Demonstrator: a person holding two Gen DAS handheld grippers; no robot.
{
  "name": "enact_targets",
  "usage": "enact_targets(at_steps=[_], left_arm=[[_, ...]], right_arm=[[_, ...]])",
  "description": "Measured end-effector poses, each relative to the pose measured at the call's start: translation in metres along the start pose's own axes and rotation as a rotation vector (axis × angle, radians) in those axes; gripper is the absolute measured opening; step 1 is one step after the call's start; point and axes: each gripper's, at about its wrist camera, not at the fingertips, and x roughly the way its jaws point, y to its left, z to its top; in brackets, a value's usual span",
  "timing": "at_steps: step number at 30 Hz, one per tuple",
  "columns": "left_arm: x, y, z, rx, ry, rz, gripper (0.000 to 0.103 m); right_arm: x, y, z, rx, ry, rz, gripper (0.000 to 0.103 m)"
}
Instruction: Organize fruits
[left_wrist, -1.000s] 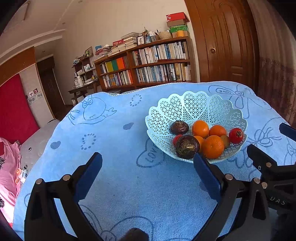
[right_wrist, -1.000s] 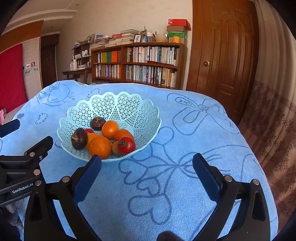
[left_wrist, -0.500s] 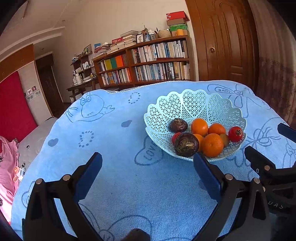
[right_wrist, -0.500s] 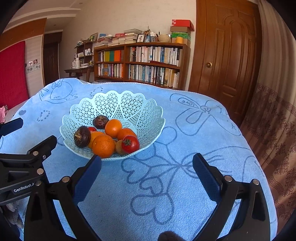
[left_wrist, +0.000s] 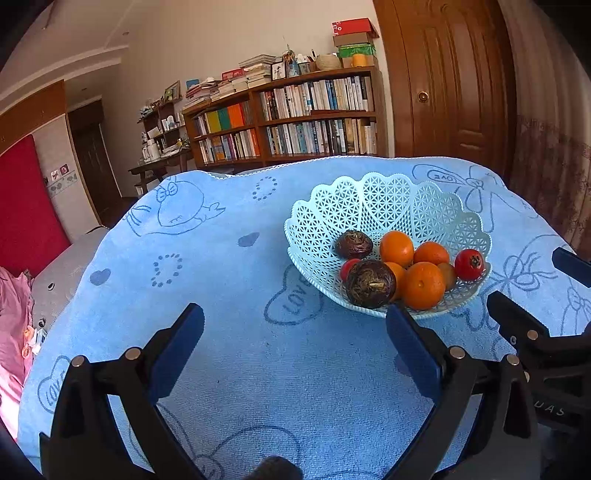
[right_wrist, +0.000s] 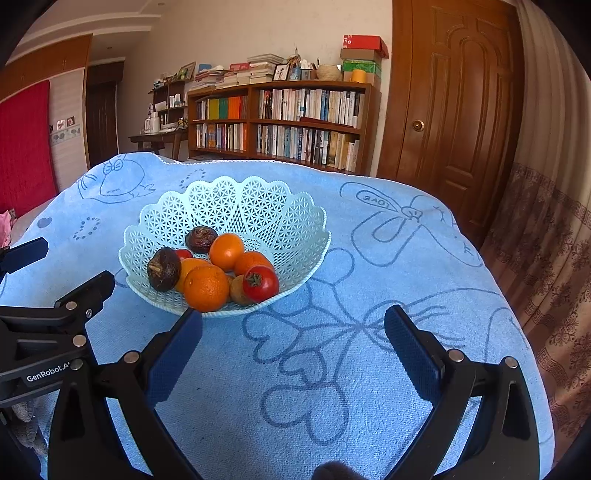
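A: Item one, far left?
B: Left gripper (left_wrist: 295, 328), black frame with blue pads (left_wrist: 177, 354), jaws spread wide, nothing between them. It hangs over the blue towel (left_wrist: 221, 280) that covers the bench, printed with cartoon outlines, hearts and "LOVE".

A: Next along?
B: Pale mint lattice fruit basket (left_wrist: 388, 203), scalloped rim, standing on the towel ahead and to the right of the left gripper. All the fruit sits in its near half.

A: Contents, left to right in the left wrist view?
B: A wrinkled dark purple fruit (left_wrist: 354, 244) toward the back; a small red one (left_wrist: 349, 267), partly hidden; a larger dark brown fruit (left_wrist: 370, 283), stem end facing the camera, against the near rim. Then four oranges: one behind (left_wrist: 396, 248), one mostly covered (left_wrist: 398, 273), a front orange (left_wrist: 423, 285) touching the brown fruit, another at the back right (left_wrist: 431, 253). A brownish-green fruit (left_wrist: 447, 275), kind unclear, then a red tomato (left_wrist: 469, 264) by the right rim.

A: And right of the basket?
B: Right gripper (right_wrist: 293, 332), same build, jaws wide apart and empty; its left pad (right_wrist: 173, 358) lies just before the basket's near rim.

A: Background?
B: Wooden bookshelf (right_wrist: 280, 122) full of books, with boxes stacked on top; brown door (right_wrist: 454, 110) to the right of it.
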Motion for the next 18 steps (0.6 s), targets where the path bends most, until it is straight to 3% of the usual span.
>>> enact_targets(at_steps=[18], left_arm=[[0.0005, 0.0010, 0.0001, 0.001, 0.003, 0.001, 0.100]], right_arm=[[0.0062, -0.0048, -0.0024, 0.023, 0.046, 0.041, 0.098]])
